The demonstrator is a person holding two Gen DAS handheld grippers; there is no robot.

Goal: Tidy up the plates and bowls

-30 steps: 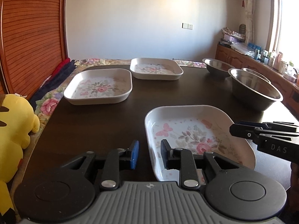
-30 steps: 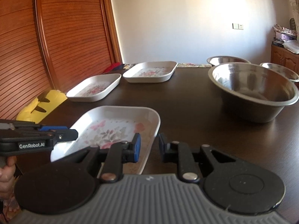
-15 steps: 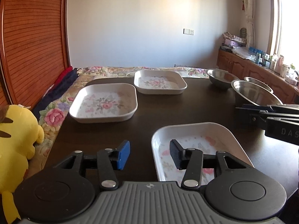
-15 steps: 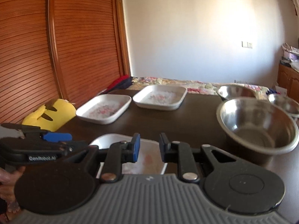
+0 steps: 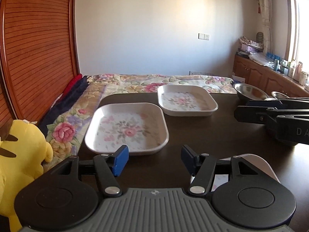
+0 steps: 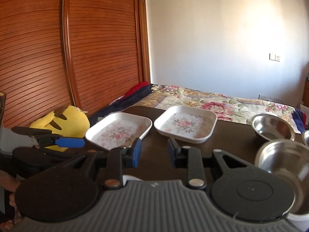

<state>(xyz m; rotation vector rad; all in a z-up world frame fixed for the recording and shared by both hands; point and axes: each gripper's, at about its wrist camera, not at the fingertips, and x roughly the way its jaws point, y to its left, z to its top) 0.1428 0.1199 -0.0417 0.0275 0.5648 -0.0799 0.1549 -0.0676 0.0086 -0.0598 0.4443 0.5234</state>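
Spanning most of both views, a dark wooden table [image 5: 222, 135] is seen, with a floral bedspread [image 5: 154, 81] beyond its far edge and a slatted wooden wardrobe [image 6: 77, 48] at the left. A yellow plush toy [image 5: 19, 164] is seen beside the table's left edge. On the right side of the table a large steel bowl [image 6: 285, 158] is placed, with a smaller steel bowl [image 6: 272, 127] behind it. Two white floral plates are set on the far left part, apart from each other: the nearer plate [image 5: 127, 127] and the farther plate [image 5: 186, 100]. A third white plate [image 5: 256, 164] is partly hidden just below the left gripper [image 5: 154, 158]. That gripper's jaws are opening, and nothing is held between them. The right gripper [image 6: 153, 150] is likewise opening, with nothing between its blue pads.
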